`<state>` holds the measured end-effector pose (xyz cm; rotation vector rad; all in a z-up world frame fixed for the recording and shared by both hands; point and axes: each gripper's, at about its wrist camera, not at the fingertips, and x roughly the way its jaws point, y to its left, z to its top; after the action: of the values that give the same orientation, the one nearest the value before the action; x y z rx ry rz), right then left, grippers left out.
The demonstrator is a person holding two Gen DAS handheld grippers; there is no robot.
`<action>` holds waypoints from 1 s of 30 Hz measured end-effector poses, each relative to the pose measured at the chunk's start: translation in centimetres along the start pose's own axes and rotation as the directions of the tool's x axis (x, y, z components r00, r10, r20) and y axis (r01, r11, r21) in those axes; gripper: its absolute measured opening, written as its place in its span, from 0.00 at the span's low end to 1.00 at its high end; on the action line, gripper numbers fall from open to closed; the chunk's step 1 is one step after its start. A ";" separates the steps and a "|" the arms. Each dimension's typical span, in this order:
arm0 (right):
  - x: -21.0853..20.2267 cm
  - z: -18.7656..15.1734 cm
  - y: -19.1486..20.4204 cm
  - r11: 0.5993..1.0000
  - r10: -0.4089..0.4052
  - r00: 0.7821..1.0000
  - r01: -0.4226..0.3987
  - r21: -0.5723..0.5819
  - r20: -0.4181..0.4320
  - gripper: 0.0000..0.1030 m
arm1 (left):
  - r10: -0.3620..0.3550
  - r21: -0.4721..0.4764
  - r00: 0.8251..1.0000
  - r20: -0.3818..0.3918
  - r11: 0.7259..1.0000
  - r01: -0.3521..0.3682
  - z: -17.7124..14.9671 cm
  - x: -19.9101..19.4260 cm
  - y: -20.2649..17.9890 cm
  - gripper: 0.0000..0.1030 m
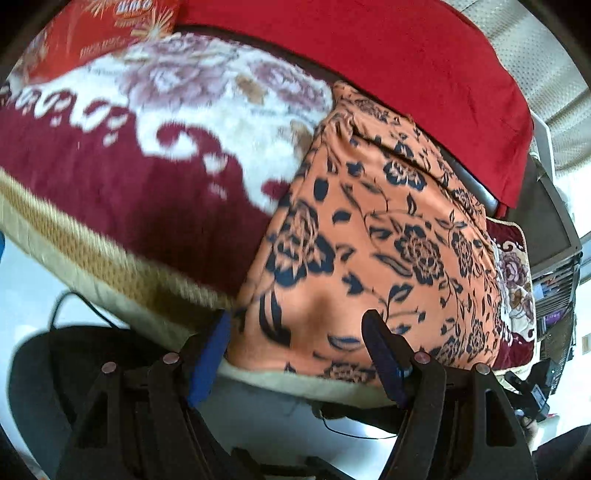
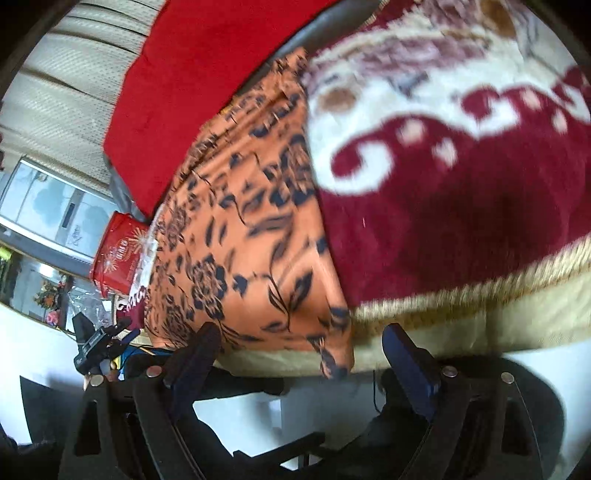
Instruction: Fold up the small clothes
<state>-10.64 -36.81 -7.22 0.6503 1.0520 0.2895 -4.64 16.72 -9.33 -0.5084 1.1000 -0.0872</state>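
Left wrist view, going left to right. Far left at the top: a red bag [image 1: 107, 29] with gold starbursts and white letters, too blurry to read. Under it, a fuzzy blanket [image 1: 122, 177], dark red and cream with big pink flowers and a tan edge. In the middle, lying flat on the blanket: the orange cloth [image 1: 373, 236] with dark blue flowers, its near edge hanging just over the blanket's edge. Behind it, a plain red cloth [image 1: 388, 62]. At the bottom, the left gripper [image 1: 299, 354], fingers spread apart with blue pads, nothing pinched between them, just in front of the orange cloth's near edge.

Right wrist view, going left to right. At the left edge, low down: the other gripper, small and dark. Above it, a red tin [image 2: 120, 254] with gold starbursts and writing too small to read; inside not visible. In the middle, the orange cloth again, blurry. At the right, the fuzzy blanket. At the bottom, the right gripper [image 2: 299, 354], fingers wide apart, holding nothing, by the cloth's corner.
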 end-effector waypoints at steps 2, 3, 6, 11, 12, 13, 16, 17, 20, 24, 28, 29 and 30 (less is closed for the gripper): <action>0.7 -0.4 0.2 1.000 -0.021 1.000 0.020 -0.007 -0.004 0.88 | 0.000 0.002 1.000 -0.004 1.000 0.000 -0.5 0.1 -0.1 0.72; 0.9 -0.5 0.2 1.000 -0.011 1.000 0.011 0.001 -0.005 0.86 | 0.002 0.008 1.000 -0.005 1.000 -0.002 -0.7 0.2 -0.2 0.72; 1.8 -0.4 0.0 0.999 -0.018 1.000 0.019 0.031 -0.014 0.51 | 0.018 0.014 1.000 -0.021 1.000 -0.018 -1.0 0.9 -0.3 0.72; 3.0 -0.9 -0.2 0.998 -0.051 0.998 0.053 0.044 -0.041 0.40 | 0.048 0.005 0.999 -0.025 0.999 -0.048 -1.6 1.4 0.3 0.71; 2.9 -1.1 -0.2 0.997 -0.054 0.998 0.056 0.044 -0.035 0.40 | 0.046 -0.002 0.998 -0.030 0.999 -0.046 -1.6 1.4 0.5 0.71; 2.7 -1.2 -0.2 0.997 -0.059 0.998 0.060 0.048 -0.032 0.42 | 0.047 -0.009 0.998 -0.033 0.999 -0.048 -1.6 1.4 0.6 0.71; 2.6 -1.2 -0.1 0.998 -0.050 0.998 0.052 0.048 -0.028 0.55 | 0.059 -0.012 0.998 -0.037 0.998 -0.059 -1.5 1.7 0.9 0.71; 2.8 -1.2 0.1 0.998 -0.054 0.998 0.055 0.043 -0.027 0.58 | 0.072 -0.008 0.996 -0.048 0.997 -0.072 -1.4 2.2 1.0 0.71; 3.2 -0.9 -0.1 0.996 -0.076 0.997 0.078 0.053 -0.034 0.58 | 0.093 -0.013 0.994 -0.063 0.995 -0.094 -1.3 3.4 1.0 0.71; 3.5 -0.9 -0.6 0.995 -0.080 0.996 0.082 0.061 -0.040 0.58 | 0.108 -0.008 0.992 -0.068 0.994 -0.109 -1.4 4.0 1.0 0.71; 3.8 -1.0 -1.1 0.994 -0.082 0.996 0.085 0.063 -0.045 0.58 | 0.079 -0.007 0.995 -0.068 0.997 -0.080 -1.4 4.0 0.8 0.55; 3.9 -1.0 -1.1 0.995 -0.081 0.996 0.084 0.061 -0.043 0.58 | 0.076 -0.006 0.995 -0.069 0.997 -0.077 -1.5 4.0 0.8 0.48; 3.9 -1.0 -1.1 0.995 -0.076 0.996 0.078 0.056 -0.040 0.55 | 0.065 -0.005 0.995 -0.071 0.998 -0.065 -1.6 4.0 0.8 0.38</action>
<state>-9.71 -35.34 -10.97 0.6563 1.1224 0.2059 -4.27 15.64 -13.57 -0.4787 1.1861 -0.0444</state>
